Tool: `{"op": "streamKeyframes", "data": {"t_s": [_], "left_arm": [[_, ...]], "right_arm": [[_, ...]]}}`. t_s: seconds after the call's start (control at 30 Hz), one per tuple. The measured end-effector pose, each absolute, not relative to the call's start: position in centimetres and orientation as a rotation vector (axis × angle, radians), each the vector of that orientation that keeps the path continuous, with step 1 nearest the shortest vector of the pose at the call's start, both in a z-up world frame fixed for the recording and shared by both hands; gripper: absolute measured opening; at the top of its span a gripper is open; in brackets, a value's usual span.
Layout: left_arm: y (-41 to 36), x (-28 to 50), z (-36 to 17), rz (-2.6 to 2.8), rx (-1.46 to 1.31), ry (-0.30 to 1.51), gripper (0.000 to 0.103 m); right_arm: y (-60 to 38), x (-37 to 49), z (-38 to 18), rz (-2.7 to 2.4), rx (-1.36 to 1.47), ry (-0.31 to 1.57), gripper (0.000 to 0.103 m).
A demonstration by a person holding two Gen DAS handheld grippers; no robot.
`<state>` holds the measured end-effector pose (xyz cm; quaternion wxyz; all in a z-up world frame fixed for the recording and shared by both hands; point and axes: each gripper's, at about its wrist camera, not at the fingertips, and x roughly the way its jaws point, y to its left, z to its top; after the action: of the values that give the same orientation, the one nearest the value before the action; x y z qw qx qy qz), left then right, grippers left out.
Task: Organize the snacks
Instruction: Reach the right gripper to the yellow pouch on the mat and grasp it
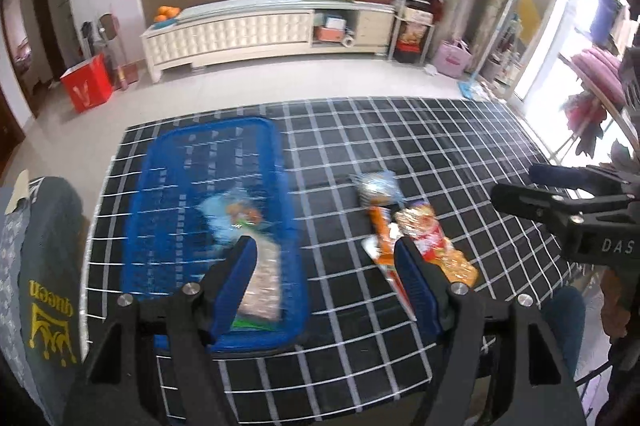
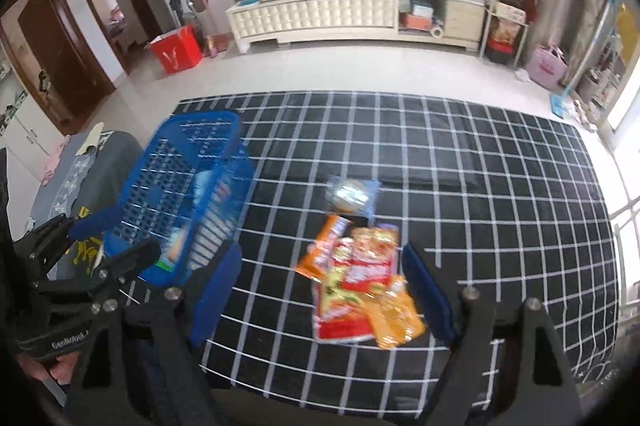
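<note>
A blue basket (image 1: 168,193) sits on the left of the checked table (image 1: 400,153) with two snack packs (image 1: 260,266) inside. To its right, a red-and-orange packet (image 2: 356,282), an orange packet (image 2: 326,246) and a silver-blue packet (image 2: 352,193) lie close together on the cloth. The left gripper (image 1: 326,266) hangs above the basket's right edge, jaws wide apart and empty. The right gripper (image 2: 320,278) hovers over the loose packets, jaws also spread, holding nothing.
</note>
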<state>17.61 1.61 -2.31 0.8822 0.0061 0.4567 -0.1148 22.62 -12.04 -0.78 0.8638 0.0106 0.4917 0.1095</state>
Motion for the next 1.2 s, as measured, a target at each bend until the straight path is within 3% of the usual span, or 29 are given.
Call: {"op": "streamKeyframes", "data": {"t_s": [0.53,1.2], "left_arm": [[-7.7,16.0,-10.6,-0.286,-0.005,1.095,0.069],[-8.1,18.2,-18.9,-0.241,-0.047,1.258,0.069]], "right_arm": [[-18.9,20.8,-8.6,0.2,-0.026,1.138,0.086],[-17.7,24.7,-19.6,0.282,-0.137,1.294,0.085]]}}
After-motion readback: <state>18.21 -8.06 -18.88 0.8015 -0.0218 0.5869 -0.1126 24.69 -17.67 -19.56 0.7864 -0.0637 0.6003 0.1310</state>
